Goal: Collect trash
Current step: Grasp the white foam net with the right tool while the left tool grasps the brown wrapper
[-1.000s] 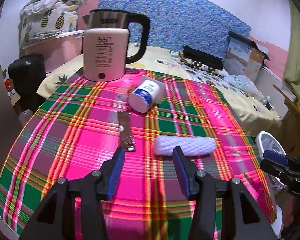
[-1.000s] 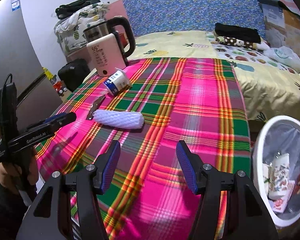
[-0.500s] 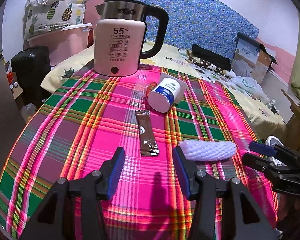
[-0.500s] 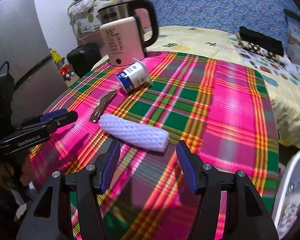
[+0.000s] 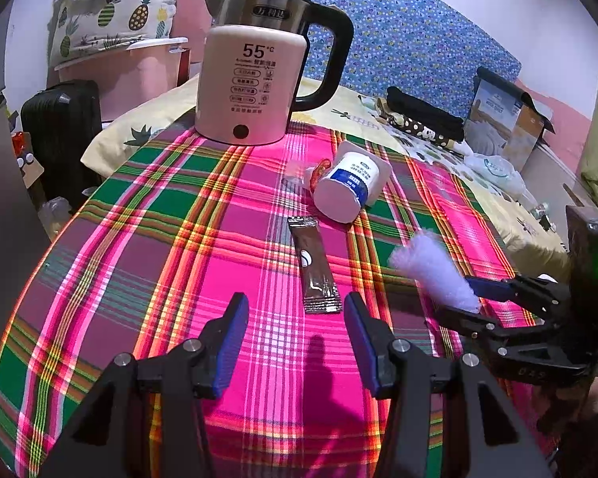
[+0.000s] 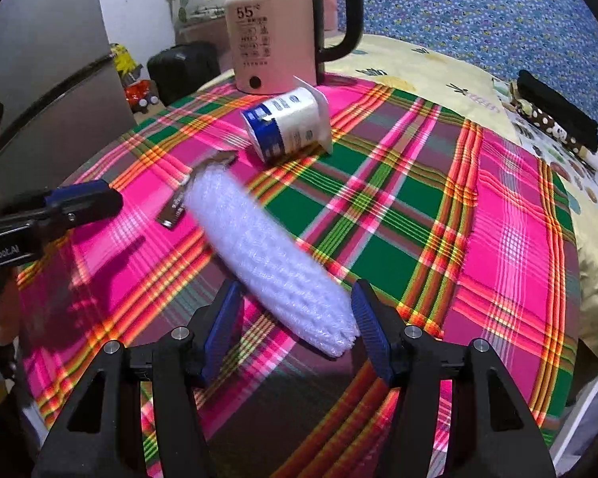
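A white foam net sleeve (image 6: 267,255) lies on the plaid tablecloth (image 6: 514,239), its near end between the open fingers of my right gripper (image 6: 297,326); it also shows in the left wrist view (image 5: 434,269). A brown sachet (image 5: 314,265) lies just ahead of my open, empty left gripper (image 5: 295,336). A white and blue yogurt cup (image 5: 351,187) lies on its side beyond it, with a small clear and red wrapper (image 5: 311,171) beside it. The right gripper (image 5: 474,298) shows at the right of the left wrist view.
A pink electric kettle (image 5: 255,79) stands at the table's far edge. A white trash bin rim (image 6: 590,418) shows at the lower right, beside the table. A bed with boxes and clothes (image 5: 422,115) lies behind. A black suitcase (image 5: 59,127) stands at the left.
Both grippers have moved forward over the table. The right gripper has come up to the foam sleeve, whose end now lies between its fingers. The left has neared the sachet.
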Demonstrator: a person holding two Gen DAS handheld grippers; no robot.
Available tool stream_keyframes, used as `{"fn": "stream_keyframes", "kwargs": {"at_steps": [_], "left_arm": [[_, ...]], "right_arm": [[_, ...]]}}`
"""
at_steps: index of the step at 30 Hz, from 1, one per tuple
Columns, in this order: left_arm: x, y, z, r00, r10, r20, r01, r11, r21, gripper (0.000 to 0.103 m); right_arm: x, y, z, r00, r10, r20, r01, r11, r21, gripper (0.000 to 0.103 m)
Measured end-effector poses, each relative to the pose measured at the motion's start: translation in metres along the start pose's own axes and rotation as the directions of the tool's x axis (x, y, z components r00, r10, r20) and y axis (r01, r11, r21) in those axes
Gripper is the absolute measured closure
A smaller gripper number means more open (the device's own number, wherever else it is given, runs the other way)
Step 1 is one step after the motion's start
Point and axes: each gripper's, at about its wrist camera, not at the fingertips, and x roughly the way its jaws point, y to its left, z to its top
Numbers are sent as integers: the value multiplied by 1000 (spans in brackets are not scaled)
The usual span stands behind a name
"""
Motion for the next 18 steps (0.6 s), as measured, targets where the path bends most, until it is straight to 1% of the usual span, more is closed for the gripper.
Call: {"fn": "stream_keyframes", "kwargs": {"at_steps": [1, 2, 3, 6, 11, 16, 17, 18], "left_arm": [[1, -1, 0, 1000, -2, -2, 2, 1000, 1, 51], [2, -2, 1, 1000, -5, -4, 5, 1000, 2, 51], [4, -3, 1, 1000, -8, -6, 8, 1000, 3, 52], [10, -8, 3, 1000, -16, -15, 16, 1000, 5, 51], [25, -14, 7, 999, -8, -38, 8, 1000, 4, 51], [43, -21, 13, 997, 22, -72, -22, 1000, 1, 52], [47, -23, 14, 997, 29, -76, -29, 1000, 4, 52], [50, -25, 14, 996, 40, -80, -39, 999, 11, 58]], "right_arm": [[-2, -3, -1, 1000, 5, 0, -5, 1000, 23, 53], [-4, -5, -2, 1000, 2, 3, -2, 999, 42, 63], [-5, -7, -2, 1000, -2, 3, 2, 999, 54, 66], [-14, -10, -5, 1000, 8, 16, -9, 996, 88, 71], [-24, -13, -14, 1000, 7, 22, -10, 990, 138, 72], [-27, -18, -18, 1000, -2, 13, 0, 985, 173, 72], [-26, -19, -18, 1000, -6, 11, 4, 984, 178, 72], [-25, -19, -16, 1000, -9, 8, 7, 983, 181, 72]]}}
